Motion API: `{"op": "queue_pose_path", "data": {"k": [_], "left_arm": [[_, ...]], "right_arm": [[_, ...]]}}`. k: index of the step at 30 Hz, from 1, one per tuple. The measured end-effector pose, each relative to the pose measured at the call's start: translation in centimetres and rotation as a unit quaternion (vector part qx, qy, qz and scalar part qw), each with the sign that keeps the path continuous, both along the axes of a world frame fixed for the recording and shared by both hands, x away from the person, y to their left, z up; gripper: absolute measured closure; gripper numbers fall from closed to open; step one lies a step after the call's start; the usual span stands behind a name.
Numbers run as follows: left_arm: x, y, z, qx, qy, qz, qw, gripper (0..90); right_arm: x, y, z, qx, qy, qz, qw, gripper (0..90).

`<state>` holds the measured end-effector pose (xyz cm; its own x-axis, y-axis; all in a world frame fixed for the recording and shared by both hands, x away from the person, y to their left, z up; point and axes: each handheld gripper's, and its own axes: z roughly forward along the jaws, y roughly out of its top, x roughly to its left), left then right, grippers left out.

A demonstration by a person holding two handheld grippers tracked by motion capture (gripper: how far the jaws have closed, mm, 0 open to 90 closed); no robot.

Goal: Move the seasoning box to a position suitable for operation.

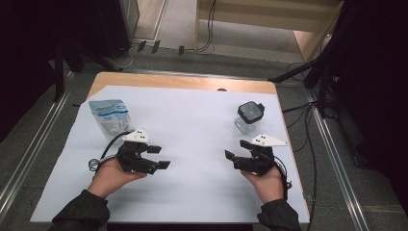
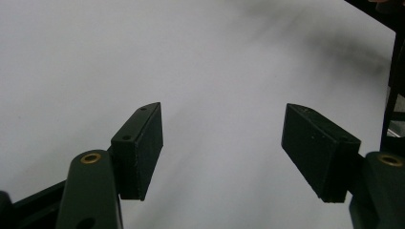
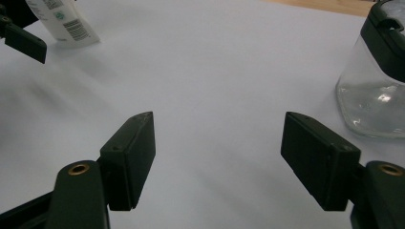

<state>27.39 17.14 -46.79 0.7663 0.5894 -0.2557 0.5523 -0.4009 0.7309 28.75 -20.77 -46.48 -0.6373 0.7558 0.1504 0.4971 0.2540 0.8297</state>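
The left gripper [image 1: 160,156] has its jaws spread apart with nothing between them; in the left gripper view its pads frame bare white sheet. The right gripper [image 1: 234,151] stands the same way, jaws apart and empty, and the two point inward at each other across the middle of the desk [image 1: 183,83], near its front edge.

Beyond the left gripper, toward the desk's far left corner, a blue-and-white pouch [image 1: 111,117] lies flat on the white sheet [image 1: 192,139], close to the gripper but untouched. Beyond the right gripper, toward the far right corner, a clear glass jar [image 1: 248,117] with a black lid [image 1: 250,111] stands upright, lid on.

Judging from this, the work has not begun: nothing is gripped, the pouch looks unopened, and the jar is closed. Every step remains.
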Motion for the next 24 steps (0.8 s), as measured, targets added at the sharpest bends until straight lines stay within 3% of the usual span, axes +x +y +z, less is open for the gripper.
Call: {"op": "queue_pose_path", "data": {"k": [4, 24], "left_arm": [[-0.2, 0.3, 0.2, -0.012, -0.005, 0.000, 0.9999, 30.9], [-1.3, 1.7, 0.2, -0.004, -0.004, 0.026, 0.9997, 28.2]], "right_arm": [[0.2, -0.1, 0.1, 0.000, -0.002, -0.002, 1.0000, 28.4], [2.5, -2.1, 0.6, 0.003, -0.010, -0.035, 0.9993, 27.7]]}}
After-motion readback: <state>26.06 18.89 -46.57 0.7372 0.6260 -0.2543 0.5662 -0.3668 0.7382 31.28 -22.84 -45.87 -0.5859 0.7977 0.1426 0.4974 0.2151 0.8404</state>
